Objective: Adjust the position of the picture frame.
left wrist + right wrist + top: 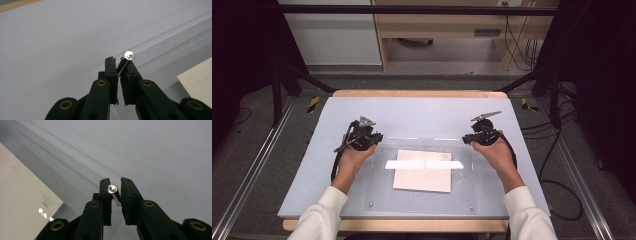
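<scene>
A clear acrylic plate (422,204) lies on the grey-blue table (412,112), over a cream card (422,172). My left gripper (376,138) is at the plate's far left corner. In the left gripper view, my left gripper (119,65) is shut on a thin screw (129,55) with a shiny round head, and the card (200,80) shows at the right. At the far right corner, my right gripper (466,140) also grips a screw. In the right gripper view, my right gripper (115,182) holds that screw (112,188) head up, and the card (20,195) lies at the left.
Small screws sit in the plate's near left corner (370,204) and near right corner (471,208). A bright glare strip (424,164) crosses the card. A black frame and cables surround the table; a wooden edge (419,93) runs along its far side.
</scene>
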The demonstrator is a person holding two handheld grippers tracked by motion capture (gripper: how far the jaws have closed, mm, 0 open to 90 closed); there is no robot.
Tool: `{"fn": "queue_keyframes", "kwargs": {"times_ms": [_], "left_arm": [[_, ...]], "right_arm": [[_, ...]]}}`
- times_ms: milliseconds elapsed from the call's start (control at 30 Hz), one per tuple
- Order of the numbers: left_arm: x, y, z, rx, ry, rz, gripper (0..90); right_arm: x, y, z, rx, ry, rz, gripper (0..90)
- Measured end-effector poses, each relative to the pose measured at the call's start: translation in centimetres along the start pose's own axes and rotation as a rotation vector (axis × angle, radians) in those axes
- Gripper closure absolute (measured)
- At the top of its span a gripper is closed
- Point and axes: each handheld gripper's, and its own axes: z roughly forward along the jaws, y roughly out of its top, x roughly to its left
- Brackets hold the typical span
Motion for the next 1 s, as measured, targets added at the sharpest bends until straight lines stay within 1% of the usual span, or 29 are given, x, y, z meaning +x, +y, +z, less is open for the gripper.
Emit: {"fn": "queue_keyframes", "kwargs": {"times_ms": [67, 133, 167, 200, 233, 267, 333, 367, 433, 533, 633, 667, 700, 767, 867, 1000], "left_arm": [[0.1, -0.1, 0.1, 0.001, 0.0, -0.002, 83.7], [0.1, -0.1, 0.3, 0.0, 0.002, -0.005, 83.7], [0.1, -0.2, 0.3, -0.001, 0.005, -0.002, 83.8], [0.1, -0.2, 0.4, -0.001, 0.007, -0.002, 83.9], [0.1, -0.2, 0.4, -0.001, 0.007, -0.002, 83.9], [0.1, -0.3, 0.6, 0.001, 0.009, 0.001, 84.0], [0.1, -0.4, 0.9, 0.003, 0.011, -0.004, 84.1], [0.0, -0.4, 1.1, 0.008, 0.015, 0.0, 84.2], [0.1, -0.6, 1.3, 0.016, 0.017, 0.003, 84.6], [0.1, -0.7, 1.5, 0.009, 0.018, -0.004, 84.6], [0.0, -0.7, 1.5, 0.01, 0.027, 0.009, 84.7], [0.0, -0.8, 1.6, 0.009, 0.029, 0.005, 84.8], [0.0, -0.8, 1.7, 0.006, 0.029, 0.003, 84.8], [-0.1, -0.8, 1.7, 0.006, 0.027, -0.004, 84.8], [-0.1, -0.9, 2.0, 0.002, 0.032, -0.013, 84.8], [-0.1, -1.1, 2.1, -0.002, 0.034, -0.017, 84.8]], "right_arm": [[-0.1, 0.1, 0.2, 0.005, 0.0, 0.006, 79.8], [-0.2, 0.1, 0.5, 0.002, -0.005, 0.0, 80.0], [-0.1, 0.1, 0.5, 0.005, -0.008, 0.007, 80.2], [-0.1, 0.1, 0.6, 0.007, -0.018, 0.0, 80.7], [-0.1, 0.1, 0.6, 0.007, -0.018, 0.0, 80.7], [0.1, 0.0, 0.7, 0.001, -0.039, -0.006, 81.4], [0.1, -0.3, 1.0, -0.007, -0.042, 0.003, 81.8], [0.0, -0.4, 1.1, -0.006, -0.047, -0.006, 82.1], [0.1, -0.5, 1.4, -0.009, -0.052, 0.009, 82.3], [0.2, -0.6, 1.7, -0.005, -0.065, 0.002, 82.9], [0.3, -0.7, 1.9, -0.017, -0.095, -0.022, 83.8], [0.3, -0.8, 1.9, -0.024, -0.1, -0.026, 83.9], [0.3, -0.8, 2.0, -0.03, -0.098, -0.02, 83.9], [0.2, -0.9, 2.0, -0.036, -0.099, -0.024, 84.0], [0.4, -1.2, 2.2, -0.049, -0.124, -0.046, 84.8], [0.5, -1.5, 2.4, -0.066, -0.129, -0.048, 85.0]]}}
